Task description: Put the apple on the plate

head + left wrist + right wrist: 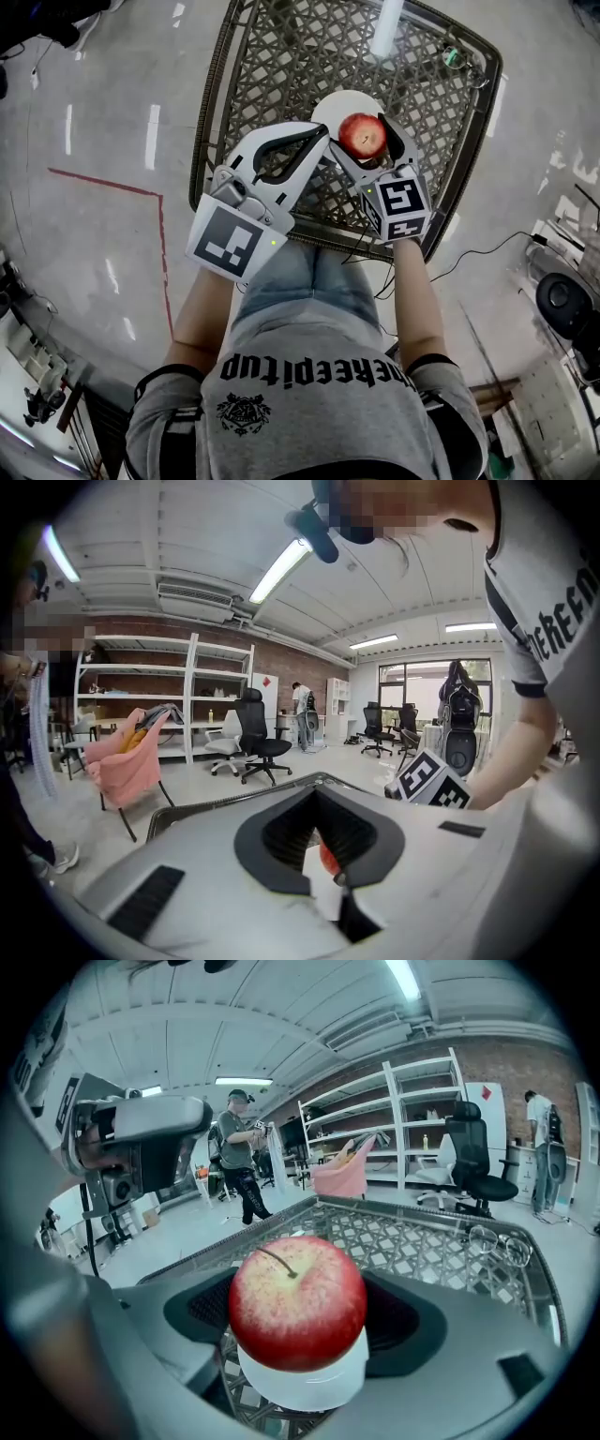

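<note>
Right claw [298, 1314]: jaws closed on the round red apple [297, 1302], black pads pressing its two flanks. Apple skin is deep red low down, paling to speckled yellow-pink round the stem pit; the thin brown stem is upright and tilted a little left. No bruise or cut on the side that shows.

The apple sits over the near part of the round white plate [302, 1387]. Whether it touches the plate cannot be told.

Left claw [324, 133]: jaw tips together, nothing held. It lies just beside the right claw's left jaw, at the plate's near-left edge.

The plate rests on the dark woven-lattice bench [281, 56], nearer the bench's front edge than its far edge. A raised rounded rim runs round the bench. Open lattice shows beyond the plate and to its left. A small clear object [492, 1239] lies near the far right corner, well apart from the plate.

Around the bench is the grey polished floor [94, 141], with a red line [103, 181] at left.
</note>
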Available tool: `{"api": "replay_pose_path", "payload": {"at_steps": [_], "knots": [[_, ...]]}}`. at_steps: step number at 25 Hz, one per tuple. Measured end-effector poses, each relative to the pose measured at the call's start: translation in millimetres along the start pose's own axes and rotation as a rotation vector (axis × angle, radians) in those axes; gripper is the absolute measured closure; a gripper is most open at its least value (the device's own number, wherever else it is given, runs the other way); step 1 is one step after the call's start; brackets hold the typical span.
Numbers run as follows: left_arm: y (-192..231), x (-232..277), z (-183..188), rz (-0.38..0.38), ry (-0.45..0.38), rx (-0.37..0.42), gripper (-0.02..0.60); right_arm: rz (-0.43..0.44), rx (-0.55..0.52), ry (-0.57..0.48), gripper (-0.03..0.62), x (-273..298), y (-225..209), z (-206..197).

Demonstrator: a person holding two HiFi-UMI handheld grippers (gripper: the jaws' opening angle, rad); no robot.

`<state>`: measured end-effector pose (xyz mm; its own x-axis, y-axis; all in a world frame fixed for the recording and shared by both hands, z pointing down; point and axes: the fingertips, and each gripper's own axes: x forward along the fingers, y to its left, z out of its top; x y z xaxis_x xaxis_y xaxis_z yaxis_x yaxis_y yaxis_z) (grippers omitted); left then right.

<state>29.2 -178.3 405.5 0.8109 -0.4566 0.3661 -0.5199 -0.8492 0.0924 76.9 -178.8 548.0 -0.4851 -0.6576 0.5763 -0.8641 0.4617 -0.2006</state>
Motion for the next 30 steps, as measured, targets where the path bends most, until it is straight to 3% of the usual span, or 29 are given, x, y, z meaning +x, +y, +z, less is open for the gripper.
{"api": "replay_pose_path", "payload": {"at_steps": [30], "knots": [[14.6,-11.4,-33.4,0.041,0.04,-0.018,0.568,-0.006,-0.014,0.069,0.178,37.8,6.6,-38.8]]}}
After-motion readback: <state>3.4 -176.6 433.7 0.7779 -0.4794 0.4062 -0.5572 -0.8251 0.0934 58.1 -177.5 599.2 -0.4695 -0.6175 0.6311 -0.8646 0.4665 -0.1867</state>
